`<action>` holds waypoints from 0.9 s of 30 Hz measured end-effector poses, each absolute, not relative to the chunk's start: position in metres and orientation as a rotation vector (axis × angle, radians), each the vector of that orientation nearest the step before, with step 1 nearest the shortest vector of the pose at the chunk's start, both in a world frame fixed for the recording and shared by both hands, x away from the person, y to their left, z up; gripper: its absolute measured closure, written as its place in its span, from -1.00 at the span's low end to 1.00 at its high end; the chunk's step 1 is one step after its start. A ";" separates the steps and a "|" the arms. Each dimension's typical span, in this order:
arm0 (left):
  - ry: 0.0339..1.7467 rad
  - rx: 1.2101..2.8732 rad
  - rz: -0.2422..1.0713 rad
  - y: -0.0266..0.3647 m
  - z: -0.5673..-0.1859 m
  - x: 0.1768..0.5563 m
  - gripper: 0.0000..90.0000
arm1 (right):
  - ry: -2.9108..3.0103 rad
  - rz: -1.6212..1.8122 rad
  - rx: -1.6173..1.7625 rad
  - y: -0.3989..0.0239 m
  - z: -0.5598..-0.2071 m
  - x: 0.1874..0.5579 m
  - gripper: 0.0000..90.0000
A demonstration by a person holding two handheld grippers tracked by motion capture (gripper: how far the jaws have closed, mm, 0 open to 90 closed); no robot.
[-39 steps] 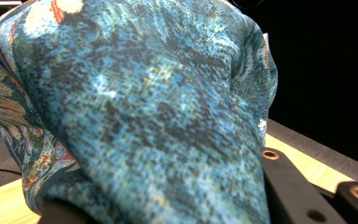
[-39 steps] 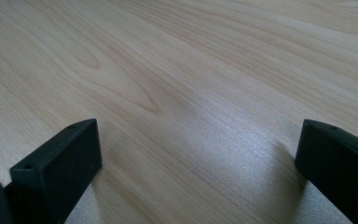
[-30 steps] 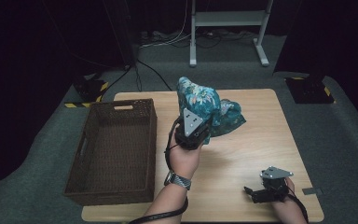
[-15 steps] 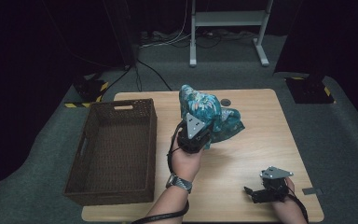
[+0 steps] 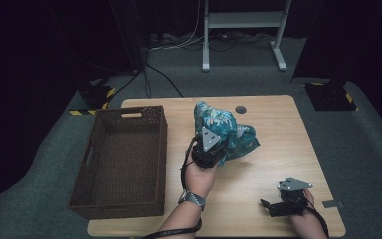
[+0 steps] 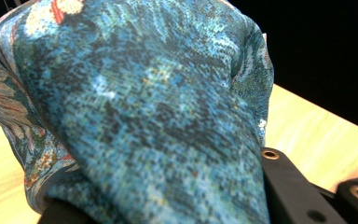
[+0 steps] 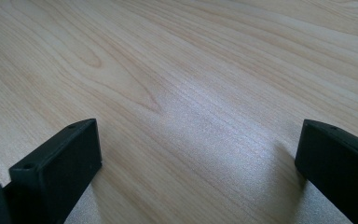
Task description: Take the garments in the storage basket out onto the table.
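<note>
**Cloth in my left jaws above the table, basket still waiting**

My left gripper has its jaws closed on a bunch of the blue patterned cloth; in the left gripper view the fabric is gathered thick between them and drapes over one jaw, so the grip looks firm. The cloth hangs from that pinch in a peaked heap, its lower folds spreading to the right and, as far as I can judge, resting on the table near its middle. I cannot tell whether any part is fully clear of the wood.

My right gripper sits low at the near right corner of the table, jaws wide apart with nothing between them; its own view looks along bare wood.

Further out, the brown woven basket stands at the left edge of the table, just beside the cloth, and nothing lies inside it.

I read the job as getting the cloth into the basket. The grasp is done. What is left is the carry to the left over the rim, the lowering inside, and the release; the trailing folds may catch the rim unless I lift higher
</note>
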State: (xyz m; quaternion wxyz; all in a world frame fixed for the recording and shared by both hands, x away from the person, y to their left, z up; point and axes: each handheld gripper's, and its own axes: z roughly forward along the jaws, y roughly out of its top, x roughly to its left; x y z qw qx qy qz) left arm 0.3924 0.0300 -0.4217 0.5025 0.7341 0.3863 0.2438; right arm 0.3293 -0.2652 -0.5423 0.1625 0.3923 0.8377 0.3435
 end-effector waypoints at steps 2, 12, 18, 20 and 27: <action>0.933 1.785 0.583 0.029 -0.424 0.392 0.67 | 2.390 0.980 1.119 -0.265 -0.542 0.329 -0.99; 0.943 1.841 0.555 0.019 -0.437 0.397 0.67 | 2.393 0.981 1.117 -0.265 -0.542 0.329 -0.99; 0.948 1.874 0.547 0.014 -0.445 0.400 0.67 | 2.394 0.982 1.115 -0.265 -0.542 0.329 -0.99; 0.952 1.883 0.538 0.013 -0.447 0.400 0.66 | 2.393 0.982 1.114 -0.265 -0.542 0.329 -0.99; 0.955 1.934 0.518 0.009 -0.458 0.402 0.66 | 2.394 0.982 1.115 -0.265 -0.542 0.329 -0.99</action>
